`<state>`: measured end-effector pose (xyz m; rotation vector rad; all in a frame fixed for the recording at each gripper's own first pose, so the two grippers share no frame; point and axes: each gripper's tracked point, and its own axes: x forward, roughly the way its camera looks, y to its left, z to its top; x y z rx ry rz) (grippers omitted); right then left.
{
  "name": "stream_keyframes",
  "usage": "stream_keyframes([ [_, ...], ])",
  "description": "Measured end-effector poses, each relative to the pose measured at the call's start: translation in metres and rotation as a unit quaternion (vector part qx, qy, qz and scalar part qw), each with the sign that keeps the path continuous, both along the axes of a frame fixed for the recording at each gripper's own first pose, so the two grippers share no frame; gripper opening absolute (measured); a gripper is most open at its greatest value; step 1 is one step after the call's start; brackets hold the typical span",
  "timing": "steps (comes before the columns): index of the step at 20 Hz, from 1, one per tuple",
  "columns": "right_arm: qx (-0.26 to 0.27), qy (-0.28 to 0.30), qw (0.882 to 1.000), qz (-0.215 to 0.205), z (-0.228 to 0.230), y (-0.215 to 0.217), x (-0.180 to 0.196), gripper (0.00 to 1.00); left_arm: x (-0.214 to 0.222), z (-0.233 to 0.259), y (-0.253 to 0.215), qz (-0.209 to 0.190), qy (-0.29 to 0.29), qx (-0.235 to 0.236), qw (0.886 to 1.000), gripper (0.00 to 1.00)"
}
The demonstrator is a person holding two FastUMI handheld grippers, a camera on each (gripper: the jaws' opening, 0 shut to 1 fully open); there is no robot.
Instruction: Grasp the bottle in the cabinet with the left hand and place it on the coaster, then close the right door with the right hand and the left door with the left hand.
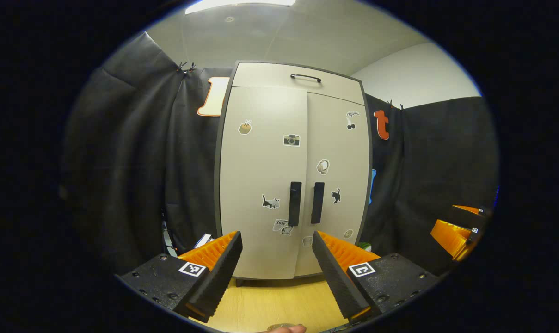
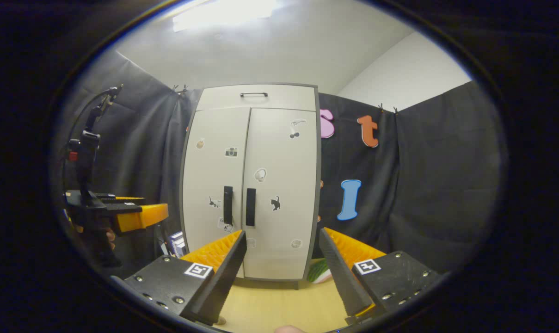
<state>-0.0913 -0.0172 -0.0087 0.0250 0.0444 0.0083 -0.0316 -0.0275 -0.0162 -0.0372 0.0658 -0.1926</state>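
On the wooden tabletop, cabinet dead ahead, both doors flush shut, both claws wide and empty.

Sweeping left to right from my left gripper view: left gripper gaping, nothing between its fingers, lined up just below the twin black handles; left door, left handle, then right handle on the right door, and the right gripper hanging off at the far edge. In the right gripper view that right gripper gapes too. The bottle I can't see; going by the task, it's behind those doors. The coaster I can't pick out either. My call: the doors need opening first, so I'd square up on one handle, straddle it cleanly, and pull along the hinge arc without yanking the cabinet.
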Motion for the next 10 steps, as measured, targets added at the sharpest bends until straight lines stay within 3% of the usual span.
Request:
stream_keyframes([
  [10, -0.006, -0.010, 1.000, -0.006, 0.0022, -0.0029, 0.0039, 0.96, -0.0001, 0.0045, -0.0007, -0.001, -0.011, 0.015, 1.000, 0.96],
])
